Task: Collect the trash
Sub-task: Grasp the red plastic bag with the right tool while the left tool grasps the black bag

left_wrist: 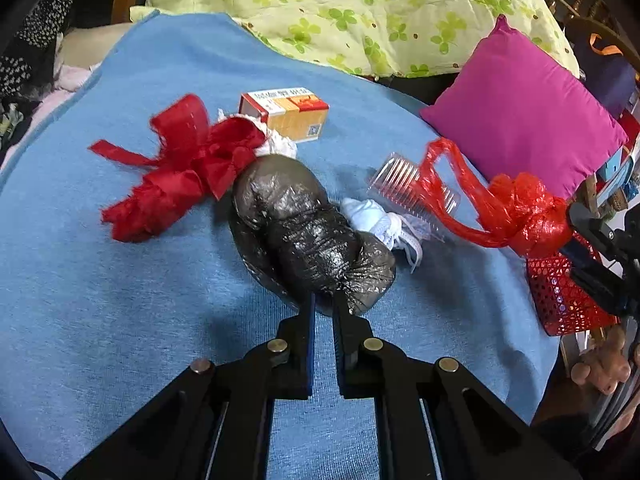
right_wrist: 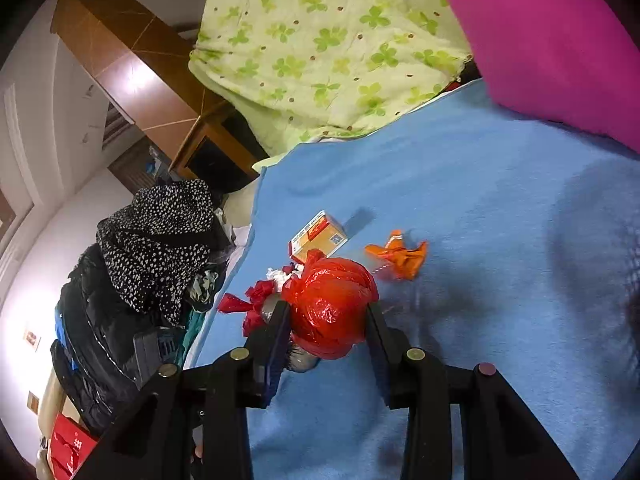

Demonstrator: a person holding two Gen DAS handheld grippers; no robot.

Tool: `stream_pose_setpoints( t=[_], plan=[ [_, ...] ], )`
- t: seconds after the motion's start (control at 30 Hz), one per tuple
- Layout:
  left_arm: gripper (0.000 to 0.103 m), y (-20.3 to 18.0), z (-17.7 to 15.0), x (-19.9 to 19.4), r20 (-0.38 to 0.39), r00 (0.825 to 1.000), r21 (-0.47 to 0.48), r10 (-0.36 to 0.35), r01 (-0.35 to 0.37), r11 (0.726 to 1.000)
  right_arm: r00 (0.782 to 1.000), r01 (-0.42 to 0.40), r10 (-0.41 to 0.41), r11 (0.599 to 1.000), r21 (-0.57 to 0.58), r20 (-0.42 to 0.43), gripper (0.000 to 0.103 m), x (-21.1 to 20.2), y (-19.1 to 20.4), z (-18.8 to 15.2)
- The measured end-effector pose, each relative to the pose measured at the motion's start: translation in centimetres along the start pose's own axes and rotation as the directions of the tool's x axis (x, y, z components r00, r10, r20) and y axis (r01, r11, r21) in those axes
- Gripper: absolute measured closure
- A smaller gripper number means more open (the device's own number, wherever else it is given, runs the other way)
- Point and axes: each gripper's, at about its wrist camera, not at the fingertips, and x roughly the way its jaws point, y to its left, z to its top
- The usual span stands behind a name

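On the blue blanket point(left_wrist: 120, 300) lie a crumpled grey plastic bag point(left_wrist: 304, 236), a red ribbon bow point(left_wrist: 180, 168), an orange carton point(left_wrist: 286, 114), white tissue point(left_wrist: 372, 216) and a clear ribbed plastic tray point(left_wrist: 404, 184). My left gripper point(left_wrist: 323, 304) is shut on the near edge of the grey bag. My right gripper point(right_wrist: 328, 312) is shut on a knotted red plastic bag point(right_wrist: 330, 300), held above the blanket; it also shows in the left wrist view point(left_wrist: 520, 212). An orange wrapper point(right_wrist: 400, 254) lies right of the carton point(right_wrist: 318, 236).
A magenta pillow point(left_wrist: 524, 120) sits at the right, a green clover quilt point(left_wrist: 360, 12) behind. A red mesh basket point(left_wrist: 560, 296) stands at the blanket's right edge. A pile of dark clothes point(right_wrist: 140, 280) lies left of the blanket.
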Motion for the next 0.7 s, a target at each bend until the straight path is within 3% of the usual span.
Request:
stream_pose_setpoints(
  t=[0.07,0.17,0.2,0.27,0.47,0.53,0.57,0.7],
  plan=[
    [0.084,0.2,0.1,-0.4,0.017,1.0,-0.022,-0.013,0.013,1.0,1.0,0.0,0.0,1.0,0.006,0.007,0.063,-0.3,-0.3,0.0],
    [0.037,0.3,0.8,-0.4,0.05,0.999,-0.077,0.002,0.002,0.997,1.0,0.0,0.0,1.0,0.013,0.005,0.063,-0.2,-0.5,0.1],
    [0.035,0.3,1.0,-0.4,0.066,0.998,-0.1,0.001,0.006,0.995,1.0,0.001,-0.001,1.0,0.014,0.003,0.063,-0.1,-0.5,0.1],
    [0.034,0.2,1.6,-0.3,0.089,0.996,-0.134,-0.019,0.031,0.99,1.0,0.001,-0.001,1.0,0.016,-0.003,0.063,0.1,-0.5,0.1],
    [0.035,0.1,2.2,2.4,0.04,0.999,-0.199,0.026,-0.018,0.98,1.0,0.0,0.0,1.0,0.022,-0.007,0.063,0.4,-0.5,0.0],
    [0.044,0.2,2.3,3.3,0.023,0.999,-0.204,0.048,-0.042,0.978,1.0,-0.001,0.001,1.0,0.021,-0.008,0.063,0.4,-0.4,0.0],
    [0.057,0.3,2.3,3.8,0.007,0.999,-0.203,0.049,-0.047,0.978,1.0,-0.002,0.002,1.0,0.021,-0.008,0.063,0.4,-0.4,0.0],
    [0.062,0.3,2.0,3.6,0.012,0.999,-0.175,0.052,-0.049,0.983,1.0,-0.006,0.006,1.0,0.018,-0.004,0.063,0.1,-0.4,0.0]
  ],
)
